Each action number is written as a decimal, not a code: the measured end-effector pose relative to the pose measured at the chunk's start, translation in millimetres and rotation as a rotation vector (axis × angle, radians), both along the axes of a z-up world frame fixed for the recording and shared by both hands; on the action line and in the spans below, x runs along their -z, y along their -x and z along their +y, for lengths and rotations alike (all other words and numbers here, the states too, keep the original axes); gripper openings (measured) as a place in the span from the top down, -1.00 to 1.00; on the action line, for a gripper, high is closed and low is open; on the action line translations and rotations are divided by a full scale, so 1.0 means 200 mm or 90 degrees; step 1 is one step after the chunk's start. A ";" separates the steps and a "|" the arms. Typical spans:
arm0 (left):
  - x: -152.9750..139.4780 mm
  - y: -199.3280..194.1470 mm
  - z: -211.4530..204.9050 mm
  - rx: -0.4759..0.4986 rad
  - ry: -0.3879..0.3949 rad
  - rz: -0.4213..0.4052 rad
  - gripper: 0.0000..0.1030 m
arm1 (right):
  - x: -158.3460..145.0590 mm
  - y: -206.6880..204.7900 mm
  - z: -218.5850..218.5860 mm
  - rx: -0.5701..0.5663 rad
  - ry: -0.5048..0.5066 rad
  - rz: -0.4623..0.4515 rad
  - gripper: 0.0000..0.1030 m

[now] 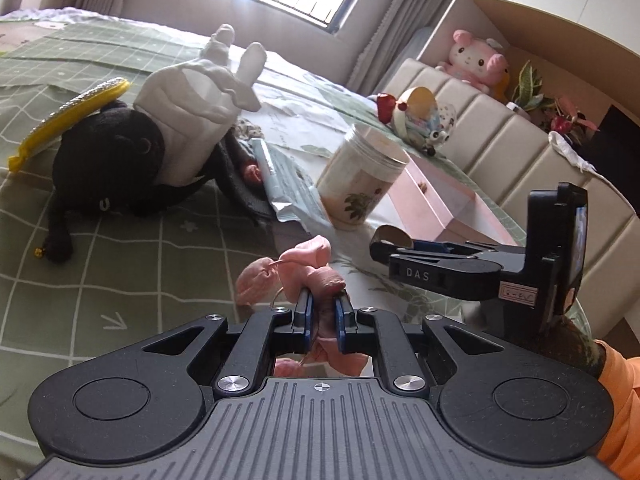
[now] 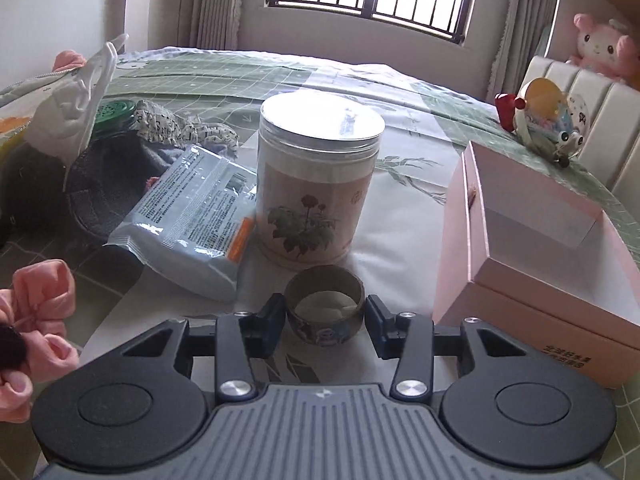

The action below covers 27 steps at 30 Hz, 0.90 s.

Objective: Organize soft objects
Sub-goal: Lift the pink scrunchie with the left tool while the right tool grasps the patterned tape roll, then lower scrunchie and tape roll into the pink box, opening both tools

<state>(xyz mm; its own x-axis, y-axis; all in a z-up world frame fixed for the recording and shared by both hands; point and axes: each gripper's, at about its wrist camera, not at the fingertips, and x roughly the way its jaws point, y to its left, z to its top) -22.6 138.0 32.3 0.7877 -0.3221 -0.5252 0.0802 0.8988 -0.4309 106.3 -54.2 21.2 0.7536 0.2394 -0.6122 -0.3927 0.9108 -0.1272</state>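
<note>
Currently, my left tongs (image 1: 323, 306) are clamped on a pink knotted cloth (image 1: 294, 270), held just above the green checked bedspread (image 1: 120, 272). My right tongs (image 2: 325, 316) stand part-way apart around a cardboard tape ring (image 2: 325, 309); the blurred edges leave me unable to tell whether the pads touch its sides. Behind the ring stands a lidded jar with a flower label (image 2: 316, 184), with a silver foil pouch (image 2: 188, 224) leaning at its left. An open pink box (image 2: 540, 256) sits to the right. A black plush toy (image 1: 108, 164) lies farther left beneath a white glove (image 1: 200, 108).
</note>
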 end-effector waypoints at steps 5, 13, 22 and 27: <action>-0.07 0.01 -0.20 0.064 -0.014 -0.002 0.74 | -0.14 0.23 -0.23 -0.012 -0.008 -0.033 0.16; -0.20 -0.04 -0.62 0.189 -0.039 -0.012 0.74 | -0.28 0.56 -0.68 0.021 0.015 -0.094 0.16; -0.66 -0.61 -0.92 0.265 -0.013 -0.087 0.74 | -0.47 0.44 -0.95 0.073 -0.010 -0.208 0.16; -0.84 -1.06 -1.07 0.287 0.019 -0.071 0.69 | -0.58 0.09 -0.99 0.115 -0.038 -0.265 0.12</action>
<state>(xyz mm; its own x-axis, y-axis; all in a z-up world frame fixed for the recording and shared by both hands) 189.1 -75.9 200.9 0.6163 -0.6595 -0.4303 0.5077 0.7505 -0.4231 87.4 -251.3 136.4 0.9655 0.1066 -0.2374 -0.1529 0.9705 -0.1862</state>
